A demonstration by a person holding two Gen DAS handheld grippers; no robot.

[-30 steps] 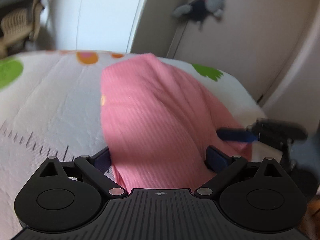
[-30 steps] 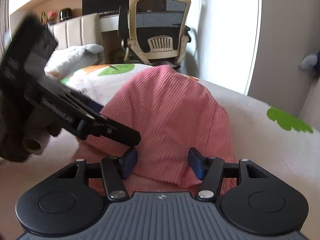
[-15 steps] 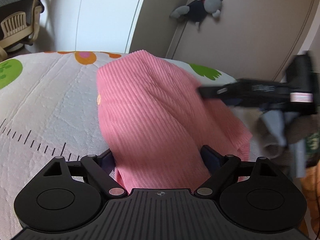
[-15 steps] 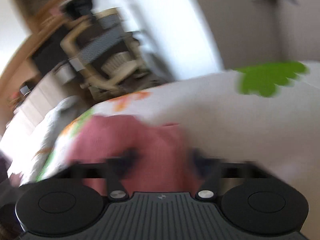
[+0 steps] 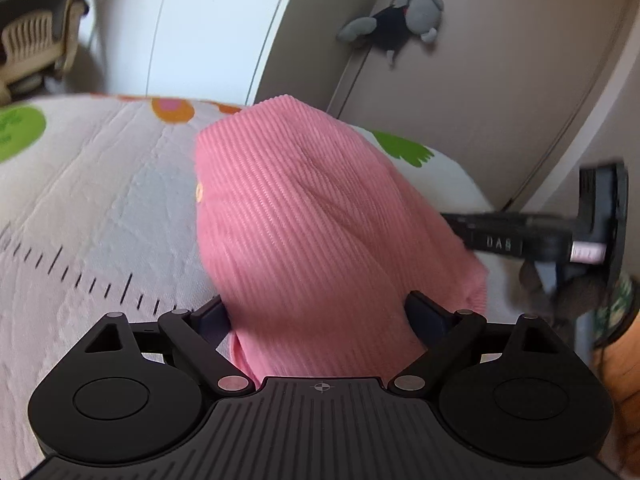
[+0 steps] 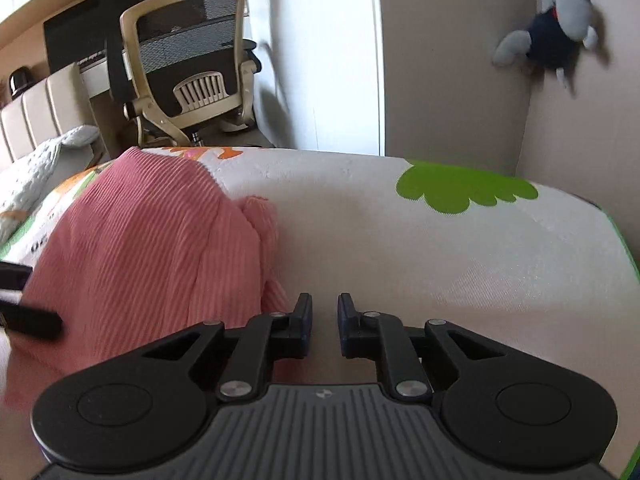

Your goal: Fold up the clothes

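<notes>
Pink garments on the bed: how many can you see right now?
1. A single pink ribbed garment lies on the patterned bedspread, between the left gripper's open fingers; in the right wrist view it sits left of the right gripper. Others could be out of frame.

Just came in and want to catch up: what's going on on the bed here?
A person with a hand-held gripper in each hand is folding a pink ribbed garment on a patterned bedspread. The left gripper has its jaws wide apart with the cloth bunched between them. The right gripper sits beside the garment's right edge, over bare bedspread; its jaws have just been closing, stand nearly together, and hold nothing. The garment lies in a loose heap, not yet a neat fold.
</notes>
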